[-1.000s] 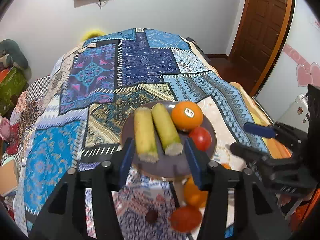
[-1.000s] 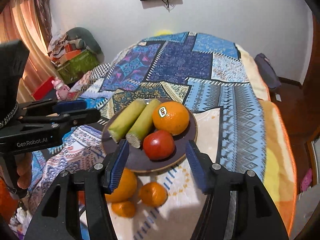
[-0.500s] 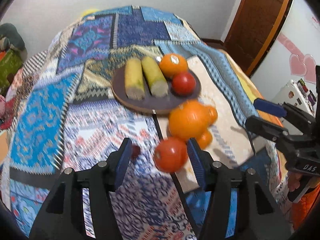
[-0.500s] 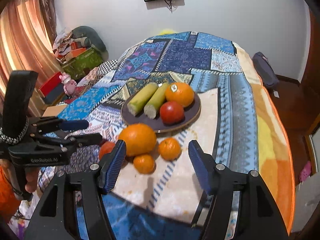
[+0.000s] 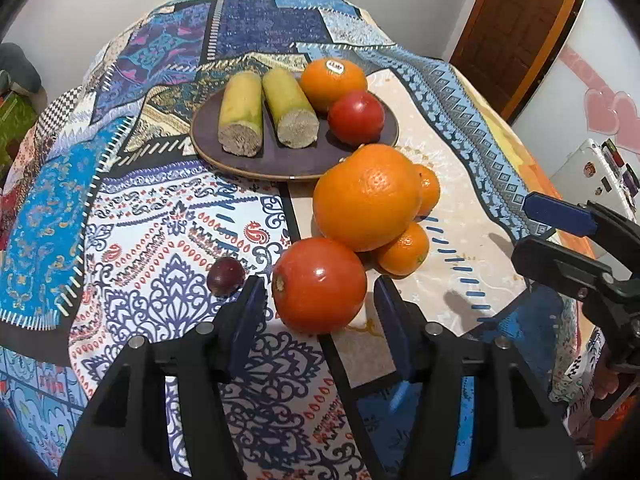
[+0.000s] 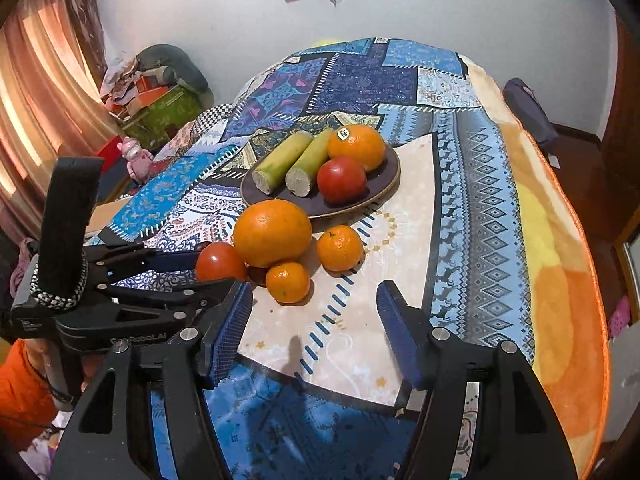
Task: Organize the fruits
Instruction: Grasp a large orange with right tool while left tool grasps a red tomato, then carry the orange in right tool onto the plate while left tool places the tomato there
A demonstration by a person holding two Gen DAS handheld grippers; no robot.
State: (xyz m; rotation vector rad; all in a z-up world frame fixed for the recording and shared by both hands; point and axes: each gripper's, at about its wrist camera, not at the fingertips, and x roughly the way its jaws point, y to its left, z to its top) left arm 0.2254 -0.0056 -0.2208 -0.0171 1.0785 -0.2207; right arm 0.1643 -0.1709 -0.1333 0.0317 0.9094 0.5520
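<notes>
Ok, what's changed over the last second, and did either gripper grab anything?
Both grippers pulled back from the plate toward the loose fruit. The left gripper now frames the red tomato on the cloth, jaws open, not gripping. The right gripper hangs open short of the small oranges. Plate contents and loose fruit unchanged.

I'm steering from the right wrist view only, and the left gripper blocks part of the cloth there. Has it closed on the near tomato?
Observer: No. In the left wrist view the left gripper is open. The near tomato sits between its fingers with a gap on each side.
Operator: Is anything hidden behind that gripper?
Observer: Yes, a small dark purple fruit lies on the cloth just outside one finger, apart from the tomato.
</notes>
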